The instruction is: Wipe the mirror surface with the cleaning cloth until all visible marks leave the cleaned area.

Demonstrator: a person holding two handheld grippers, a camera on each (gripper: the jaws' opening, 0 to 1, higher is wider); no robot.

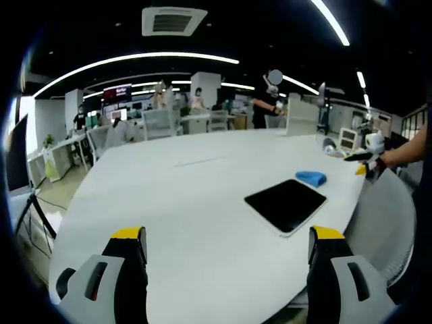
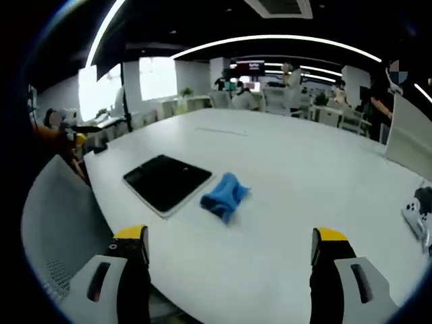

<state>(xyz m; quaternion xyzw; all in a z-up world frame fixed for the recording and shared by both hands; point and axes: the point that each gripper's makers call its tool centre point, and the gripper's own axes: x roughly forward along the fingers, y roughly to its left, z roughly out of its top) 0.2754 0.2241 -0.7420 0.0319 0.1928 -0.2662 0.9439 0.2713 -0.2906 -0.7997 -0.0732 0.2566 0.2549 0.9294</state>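
Observation:
A dark rectangular mirror (image 1: 285, 204) with a pale rim lies flat on the white table (image 1: 189, 196), right of centre in the left gripper view. A crumpled blue cloth (image 1: 311, 177) rests just beyond it. In the right gripper view the mirror (image 2: 167, 181) lies left of centre and the cloth (image 2: 225, 196) sits beside its right edge. My left gripper (image 1: 226, 253) is open above the near table edge, nothing between its jaws. My right gripper (image 2: 229, 253) is open too, short of the cloth. The right gripper (image 1: 366, 156) held in a hand shows at the far right of the left gripper view.
A mesh chair back (image 2: 57, 229) stands by the table's edge near the mirror. White devices (image 2: 418, 216) lie at the right of the table, and a white upright panel (image 2: 408, 138) stands behind. People, desks and chairs (image 1: 158, 121) fill the office beyond.

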